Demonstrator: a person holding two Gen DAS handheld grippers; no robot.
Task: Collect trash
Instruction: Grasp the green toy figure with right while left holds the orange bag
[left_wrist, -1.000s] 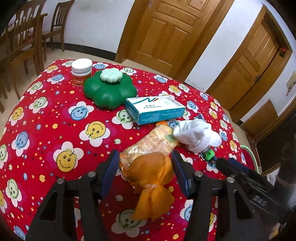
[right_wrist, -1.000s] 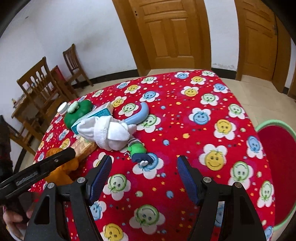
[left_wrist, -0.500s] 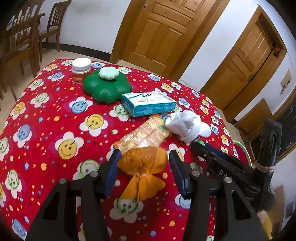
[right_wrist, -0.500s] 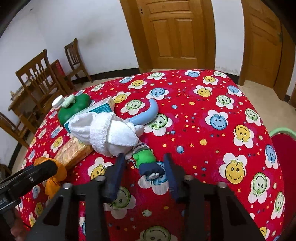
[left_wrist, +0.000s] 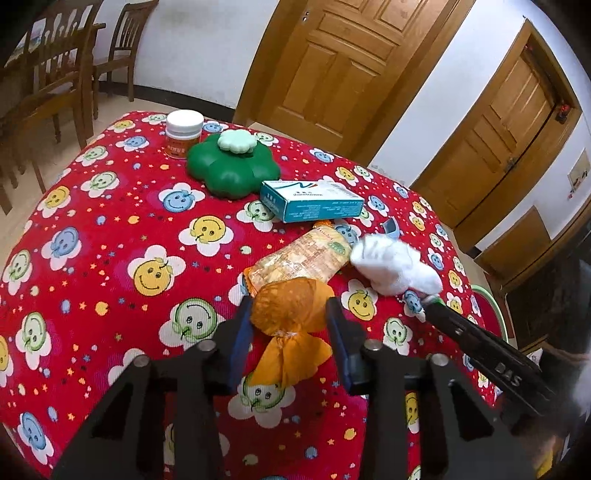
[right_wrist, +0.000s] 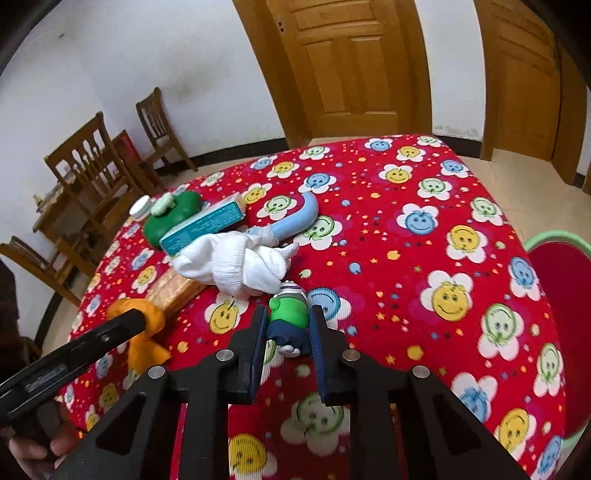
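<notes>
My left fingers are closing in on the orange wrapper, one blue pad on each side of its puffed head and both right up against it; the twisted tail of it hangs down toward me, and the whole thing sits on the red smiley-flower cloth of the counter; just behind it lies a clear snack packet, touching it at the far edge.

Over on the other side, my right fingers are closing too, and between them is the small green-and-blue toy figure, lying on the cloth with its pale feet toward me; the pads look pressed on its sides; from the left view I only catch the tip of that gripper beside the white sock.

The white balled sock rests just beyond the figure, nearly touching it; a light blue curved piece pokes out from behind the sock; the teal-and-white carton lies next, and beyond that the green flower-shaped case with its pale lid, then the white-capped jar at the far corner.

Off the right edge of the counter, a red stool seat with a green rim stands low; wooden chairs line the wall; two wooden doors stand behind.
</notes>
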